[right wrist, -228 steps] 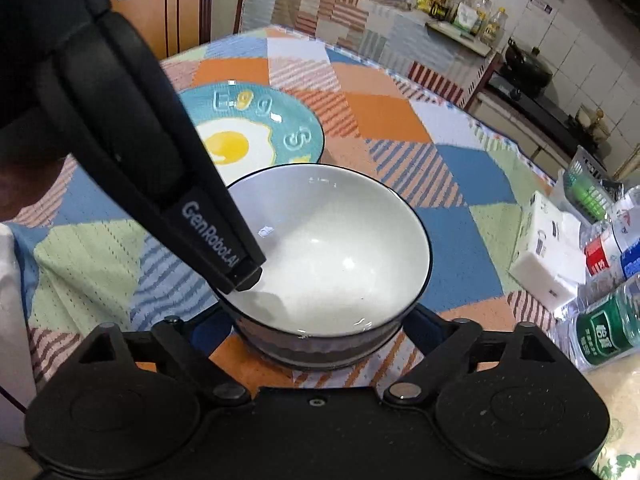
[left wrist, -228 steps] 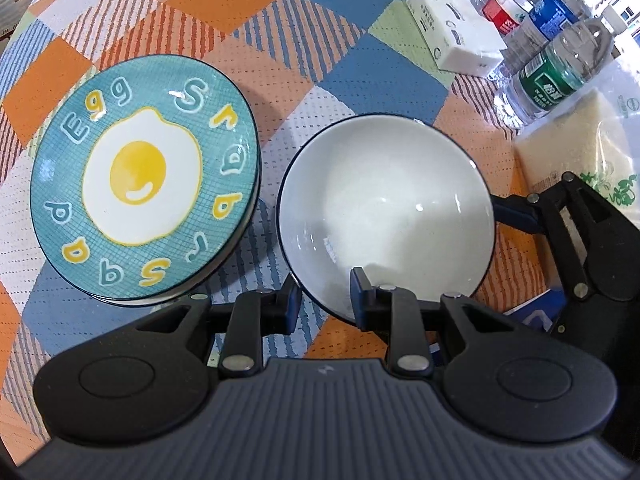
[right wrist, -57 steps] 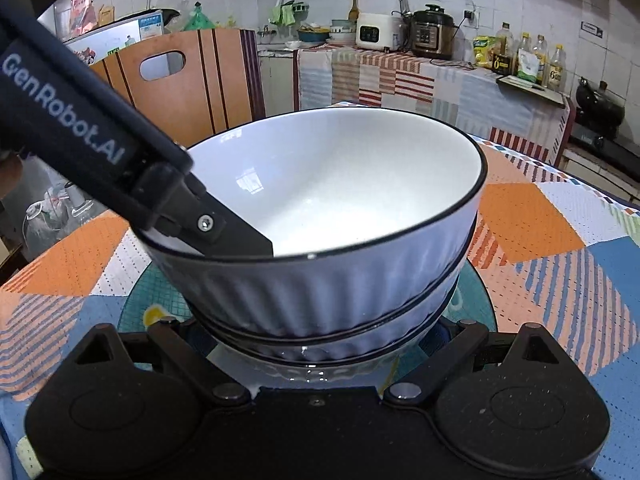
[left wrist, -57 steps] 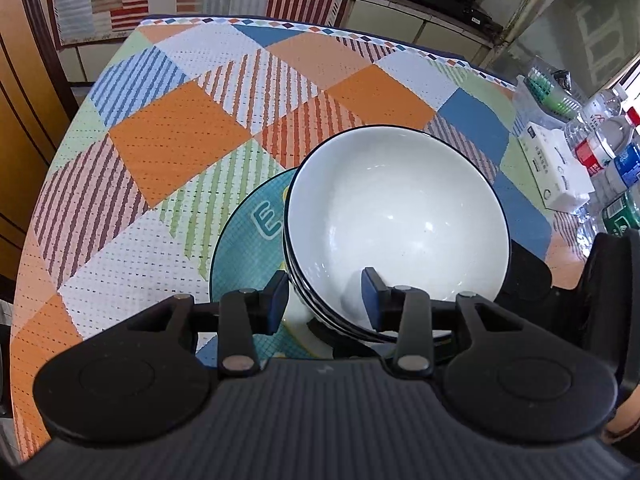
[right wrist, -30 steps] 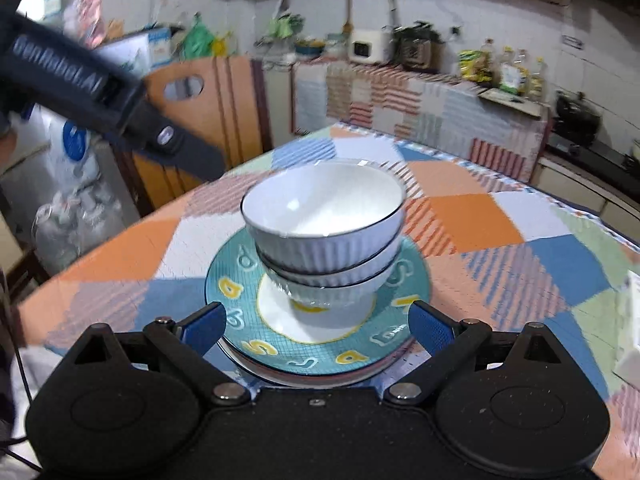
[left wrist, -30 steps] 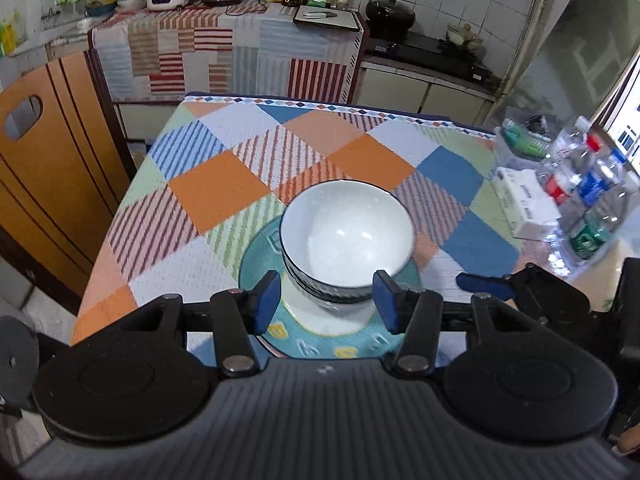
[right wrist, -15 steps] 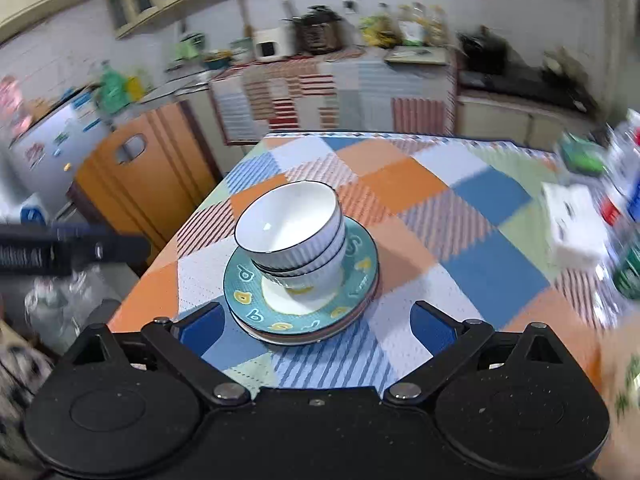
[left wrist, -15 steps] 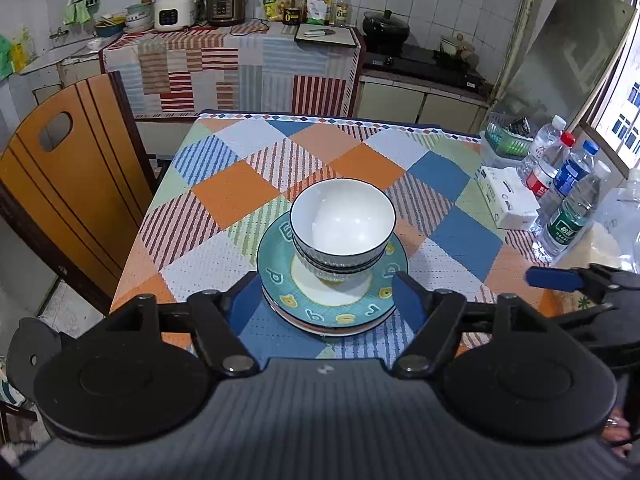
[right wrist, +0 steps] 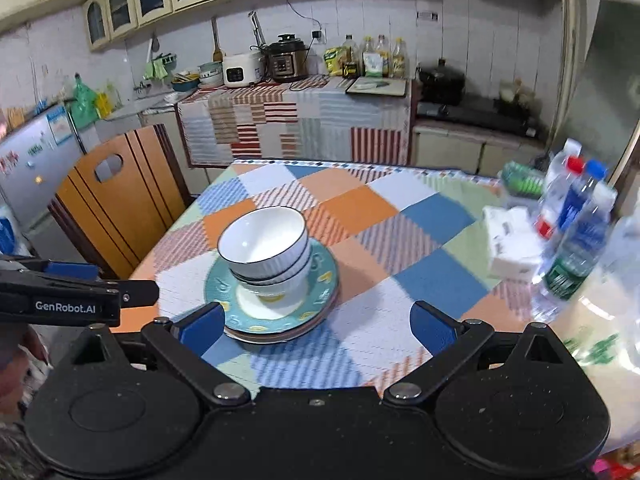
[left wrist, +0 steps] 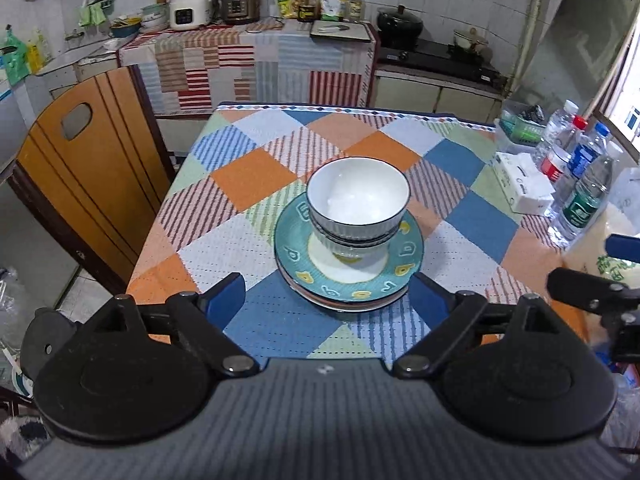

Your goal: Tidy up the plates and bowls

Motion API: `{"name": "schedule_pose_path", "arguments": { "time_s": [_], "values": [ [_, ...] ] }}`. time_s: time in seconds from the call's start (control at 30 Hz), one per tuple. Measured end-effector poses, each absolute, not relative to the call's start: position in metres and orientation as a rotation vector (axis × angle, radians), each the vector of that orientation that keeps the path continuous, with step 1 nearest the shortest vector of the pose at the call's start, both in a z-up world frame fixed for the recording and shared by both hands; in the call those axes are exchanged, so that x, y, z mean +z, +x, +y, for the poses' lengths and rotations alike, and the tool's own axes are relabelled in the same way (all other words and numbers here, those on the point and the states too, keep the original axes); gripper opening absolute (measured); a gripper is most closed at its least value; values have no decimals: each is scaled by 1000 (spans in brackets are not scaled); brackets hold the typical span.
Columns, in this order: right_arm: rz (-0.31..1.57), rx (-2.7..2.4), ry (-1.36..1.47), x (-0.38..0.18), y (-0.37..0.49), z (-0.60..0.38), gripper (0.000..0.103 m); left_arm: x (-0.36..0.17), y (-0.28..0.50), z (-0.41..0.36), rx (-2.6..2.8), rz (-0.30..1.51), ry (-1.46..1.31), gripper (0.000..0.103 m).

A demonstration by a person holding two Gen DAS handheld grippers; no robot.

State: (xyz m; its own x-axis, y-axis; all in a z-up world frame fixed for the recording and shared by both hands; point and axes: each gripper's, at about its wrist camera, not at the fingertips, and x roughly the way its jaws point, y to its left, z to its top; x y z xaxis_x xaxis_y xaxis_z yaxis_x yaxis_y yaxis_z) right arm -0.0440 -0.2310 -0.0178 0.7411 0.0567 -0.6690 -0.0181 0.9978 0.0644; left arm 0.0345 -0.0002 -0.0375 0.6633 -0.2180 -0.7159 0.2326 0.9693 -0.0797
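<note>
**Bowls stacked on plates, both grippers clear**

Bowls first: two white ribbed ceramic bowls w/ dark rims (left wrist: 358, 196) sit nested, one in the other, on top of the teal plate w/ yellow letters and egg print (left wrist: 348, 276). That plate lies on at least one more plate; I see an orange-ish edge below it, can't count how many. Whole stack stands upright near the middle of the table w/ the checked orange, blue and white cloth (left wrist: 248, 176).

My left gripper (left wrist: 326, 300) is off the stack, on the near side, pointing down at it. Its jaws are opening, blue pads spread wide, nothing betw. them, nothing held. My right gripper (right wrist: 318, 326) likewise has its blue pads wide apart, empty, stack ahead of it and apart from it. From the right wrist view I see the left gripper's black arm at the left edge, away from the dishes.

Right side of table: clear plastic water bottles (left wrist: 580, 184) grouped near the edge, white tissue pack (left wrist: 524, 188) just beside them. Orange wooden chair (left wrist: 84, 184) stands at the table's left side. Counter w/ rice cooker (right wrist: 240, 70) and pressure cooker at the back wall.
</note>
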Motion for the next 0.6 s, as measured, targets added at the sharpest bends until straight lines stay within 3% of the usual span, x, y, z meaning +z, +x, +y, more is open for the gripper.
{"name": "schedule_pose_path", "arguments": {
  "time_s": [0.3, 0.43, 0.6],
  "values": [
    [763, -23, 30, -26, -48, -227, 100, -39, 22, 10, -245, 773, -25, 89],
    [774, -26, 15, -29, -50, -225, 100, -40, 19, 8, -222, 768, 11, 97],
    [785, -51, 5, -31, -47, -222, 100, -48, 17, 11, -240, 773, 13, 97]
  ]
}}
